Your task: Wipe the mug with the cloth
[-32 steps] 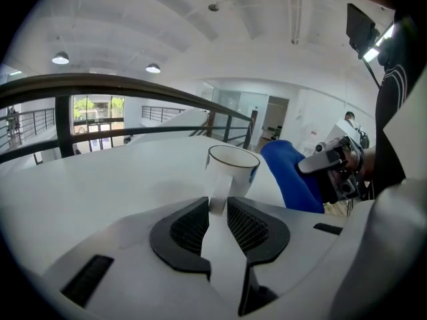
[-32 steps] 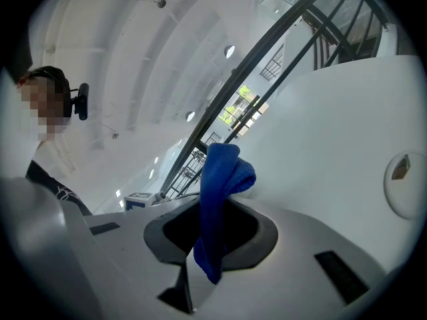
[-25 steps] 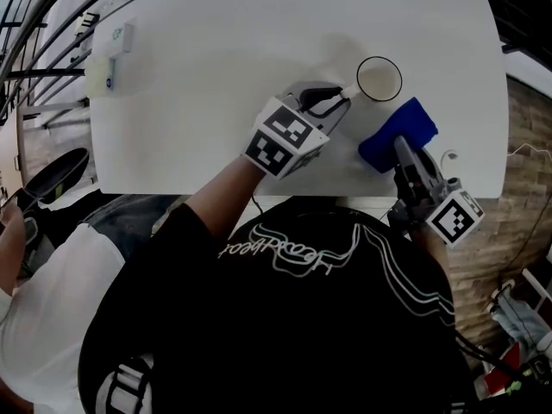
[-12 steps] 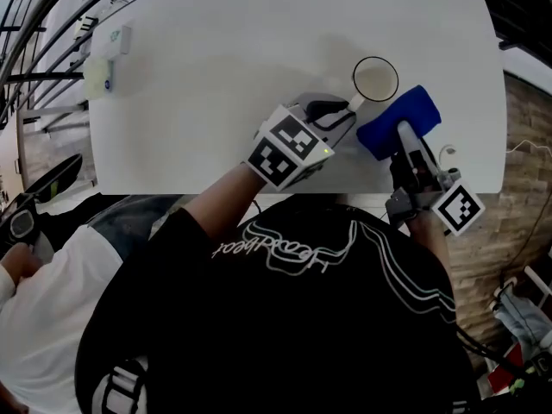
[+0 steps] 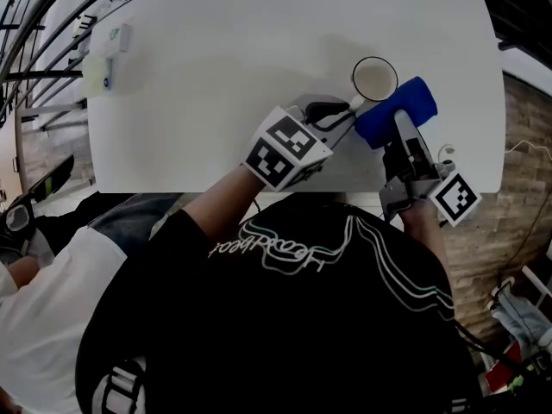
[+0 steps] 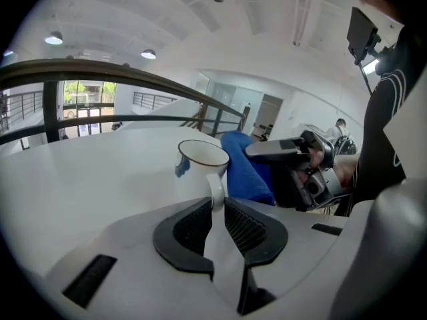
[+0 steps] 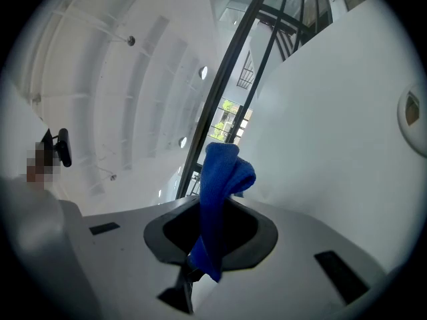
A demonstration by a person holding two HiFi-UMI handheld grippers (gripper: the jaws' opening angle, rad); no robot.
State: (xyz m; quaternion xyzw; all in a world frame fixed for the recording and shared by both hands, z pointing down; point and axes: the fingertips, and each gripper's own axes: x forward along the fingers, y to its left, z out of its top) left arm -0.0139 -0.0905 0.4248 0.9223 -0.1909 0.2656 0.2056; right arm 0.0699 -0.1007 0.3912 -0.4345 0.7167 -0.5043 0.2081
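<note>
Standing upright on the white rectangular table (image 5: 216, 59), the white ceramic mug with a dark rim (image 5: 376, 79) sits toward the table's right side, nearer the person's edge. The left gripper (image 5: 345, 108) has its two jaws closed on the mug's looped handle (image 6: 215, 191), which fills the gap between the ribbed pads. The right gripper (image 5: 402, 138) pinches the folded blue cloth (image 5: 393, 117) between its jaws. The cloth's free end projects past the jaw tips and lies against the mug's right side. Both grippers are close together.
</note>
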